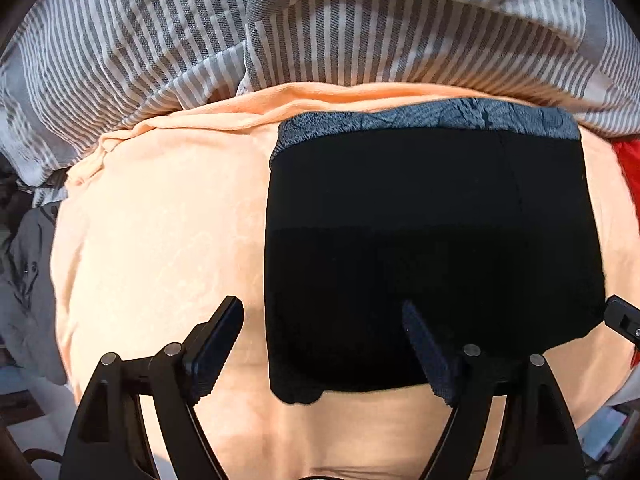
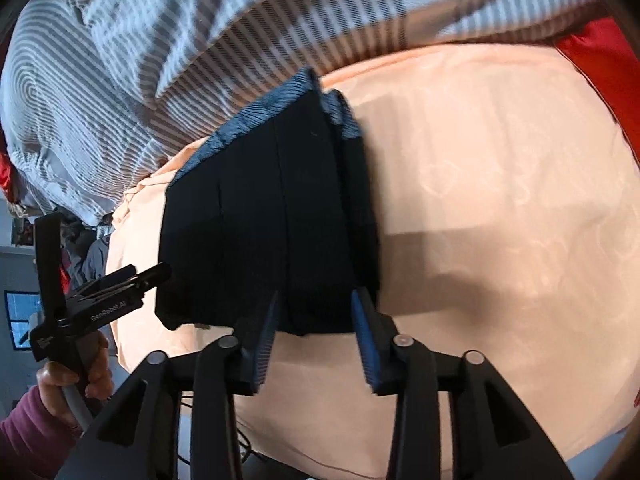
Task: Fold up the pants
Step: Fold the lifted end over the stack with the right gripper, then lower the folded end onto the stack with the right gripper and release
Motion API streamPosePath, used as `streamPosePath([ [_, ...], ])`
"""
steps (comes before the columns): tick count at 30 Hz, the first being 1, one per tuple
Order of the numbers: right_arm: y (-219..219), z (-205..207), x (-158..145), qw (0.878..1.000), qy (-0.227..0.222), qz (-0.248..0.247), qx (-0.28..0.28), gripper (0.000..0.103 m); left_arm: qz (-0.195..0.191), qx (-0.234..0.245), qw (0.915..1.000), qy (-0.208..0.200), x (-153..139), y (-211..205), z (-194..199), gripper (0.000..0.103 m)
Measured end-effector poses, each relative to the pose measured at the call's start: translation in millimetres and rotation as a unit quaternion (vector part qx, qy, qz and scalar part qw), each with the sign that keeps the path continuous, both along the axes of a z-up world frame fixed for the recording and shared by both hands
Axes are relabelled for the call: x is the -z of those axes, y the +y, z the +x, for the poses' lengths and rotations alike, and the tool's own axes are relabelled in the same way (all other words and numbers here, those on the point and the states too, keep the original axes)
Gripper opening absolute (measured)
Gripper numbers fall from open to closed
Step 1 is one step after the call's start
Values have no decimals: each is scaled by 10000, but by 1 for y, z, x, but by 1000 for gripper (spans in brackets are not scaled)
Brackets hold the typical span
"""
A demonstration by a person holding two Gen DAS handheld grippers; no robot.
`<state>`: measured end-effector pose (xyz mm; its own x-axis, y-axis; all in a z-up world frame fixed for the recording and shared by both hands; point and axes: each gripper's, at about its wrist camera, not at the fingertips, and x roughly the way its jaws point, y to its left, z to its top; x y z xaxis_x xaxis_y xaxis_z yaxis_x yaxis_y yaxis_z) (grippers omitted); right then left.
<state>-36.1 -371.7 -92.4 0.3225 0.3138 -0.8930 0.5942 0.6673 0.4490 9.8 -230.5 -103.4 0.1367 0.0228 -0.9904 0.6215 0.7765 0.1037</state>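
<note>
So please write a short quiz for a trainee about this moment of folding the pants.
1. True or false: the pants lie folded on the peach sheet.
2. What pattern is on the blanket behind the sheet? A) dots B) stripes C) flowers
3. Fill in: both the left gripper and the right gripper are ____, holding nothing.

Key: 1 true; 2 B; 3 open
</note>
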Motion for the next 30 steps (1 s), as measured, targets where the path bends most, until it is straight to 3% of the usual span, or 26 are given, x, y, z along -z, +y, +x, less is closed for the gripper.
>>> streamPosePath([
  [3, -5, -10, 2, 9999, 21, 142, -32, 45, 30, -16, 10000, -38, -6, -3, -9, 83],
  [7, -15, -20, 2, 9998, 17, 179, -126, 58, 100, -113, 9998, -114, -12, -9, -19, 83],
  [10, -25, -26, 3, 9996, -17, 217, -204, 59, 116, -244, 9995, -149, -16, -10, -27, 83],
  [18, -44, -32, 6, 9988, -160, 303, -351, 79, 102, -507, 9986, -94, -13, -12, -33, 83],
  [30, -53, -17, 26, 9966, -342, 755, 43, 81, -629, -795, 9947, 171, -3, 22, 17, 83],
])
